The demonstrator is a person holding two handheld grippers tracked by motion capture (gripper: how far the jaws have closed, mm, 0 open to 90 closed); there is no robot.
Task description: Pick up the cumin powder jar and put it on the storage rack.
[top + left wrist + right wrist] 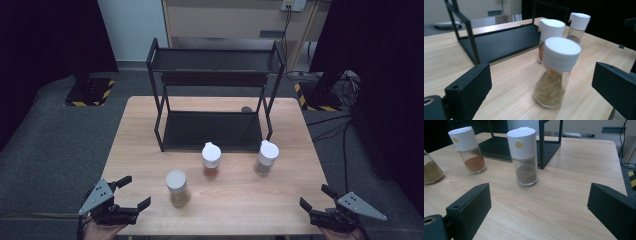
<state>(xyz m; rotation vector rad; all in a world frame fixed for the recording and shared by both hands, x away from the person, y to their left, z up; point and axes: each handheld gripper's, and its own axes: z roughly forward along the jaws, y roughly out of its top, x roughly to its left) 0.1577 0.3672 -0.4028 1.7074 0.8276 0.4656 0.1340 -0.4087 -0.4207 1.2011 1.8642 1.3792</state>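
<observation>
Two-tier rack [215, 95] whole in high view, lower shelf elsewhere

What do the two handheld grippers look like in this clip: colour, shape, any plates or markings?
Both are matte black. The left gripper and right gripper each have two blocky, flat-faced jaws and carry a grey three-cornered plate dotted with small holes on top. In the gripper views each left-hand jaw shows a small round hole on its upper face. No printed markings are legible.
</observation>
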